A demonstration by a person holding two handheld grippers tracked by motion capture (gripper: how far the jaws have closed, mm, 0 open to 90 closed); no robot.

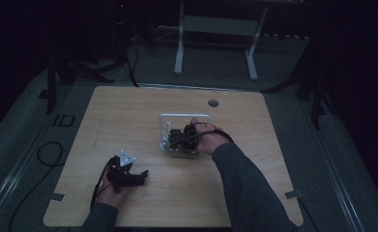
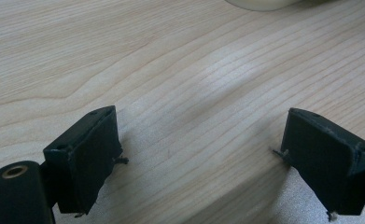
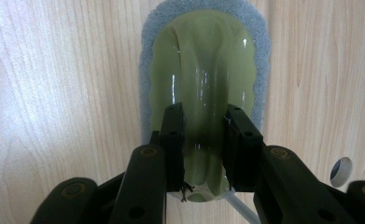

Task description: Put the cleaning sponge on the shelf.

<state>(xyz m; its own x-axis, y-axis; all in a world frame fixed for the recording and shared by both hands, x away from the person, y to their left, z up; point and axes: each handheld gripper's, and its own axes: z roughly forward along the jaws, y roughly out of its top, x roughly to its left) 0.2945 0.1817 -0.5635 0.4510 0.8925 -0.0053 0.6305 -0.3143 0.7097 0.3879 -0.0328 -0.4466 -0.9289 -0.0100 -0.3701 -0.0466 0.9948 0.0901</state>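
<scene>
Your right tool [image 3: 203,149] clamps raised grip of green scrubber [image 3: 203,60], its grey sponge base flat on bench [image 1: 128,121] beside white rack [image 1: 166,126] at centre, ready to scrub. Left tool [image 2: 199,158] rests near-left, jaws wide, empty, out of way.

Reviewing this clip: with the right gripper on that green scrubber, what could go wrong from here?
1. The right gripper pinches only the glossy raised ridge of the green scrubber; that smooth handle might slip out on lifting.
2. The white wire rack stands close around the right hand, so a lift could snag or tip it.
3. The left gripper rests open, apart from the rack, so nothing steadies it.
</scene>
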